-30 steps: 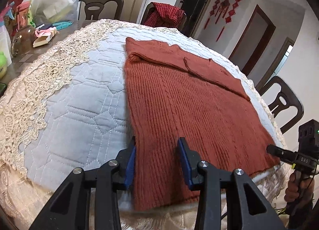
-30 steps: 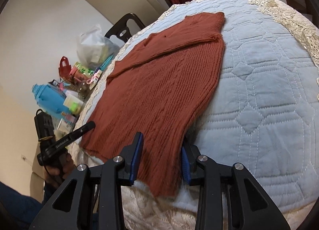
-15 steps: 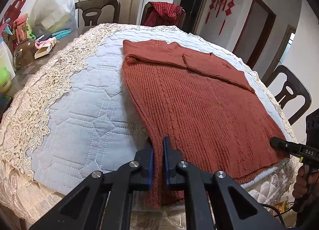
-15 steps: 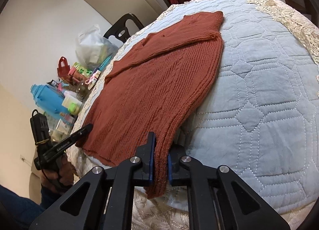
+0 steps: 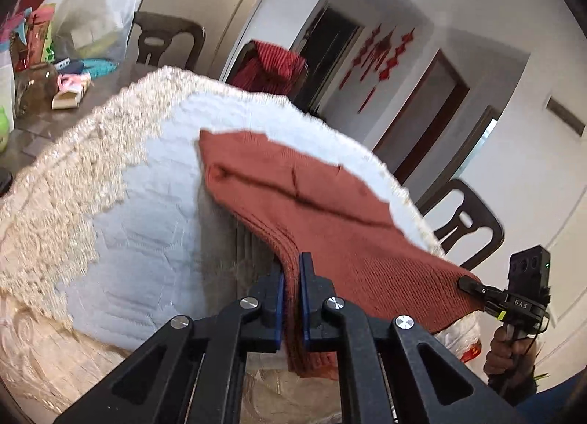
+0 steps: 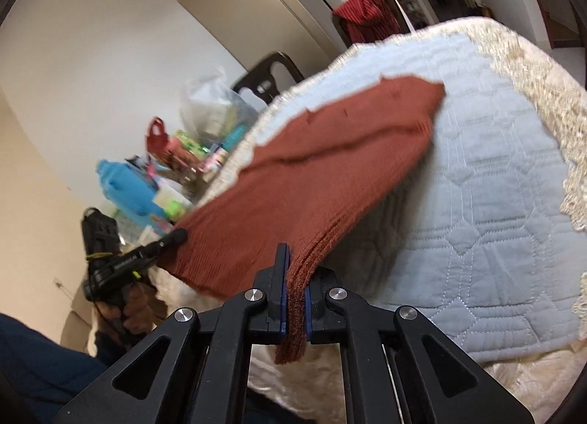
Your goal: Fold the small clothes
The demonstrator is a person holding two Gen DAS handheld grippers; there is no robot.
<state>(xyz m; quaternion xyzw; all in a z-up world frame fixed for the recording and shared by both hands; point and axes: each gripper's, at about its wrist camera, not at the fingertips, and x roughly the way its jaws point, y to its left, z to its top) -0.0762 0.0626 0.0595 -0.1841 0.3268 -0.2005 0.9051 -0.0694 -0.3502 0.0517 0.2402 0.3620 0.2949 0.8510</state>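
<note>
The rust-red sweater [image 5: 330, 225], blurred and partly hidden behind the jaws, hangs pinched at its hem corners by the closed left gripper [image 5: 291, 299] and right gripper [image 6: 295, 299].

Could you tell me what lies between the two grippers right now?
Only the rust-red knitted sweater spans from the left gripper to the right gripper, each clamped on a hem corner; the left wrist view shows it.

Rust-red ribbed sweater [image 5: 330, 225]; pale-blue quilted cloth [image 6: 495, 203]; cream lace border [image 5: 62, 203].

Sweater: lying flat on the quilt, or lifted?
Partly lifted. The near hem of the sweater hangs raised between the left gripper and right gripper; its far end rests on the quilt.
</note>
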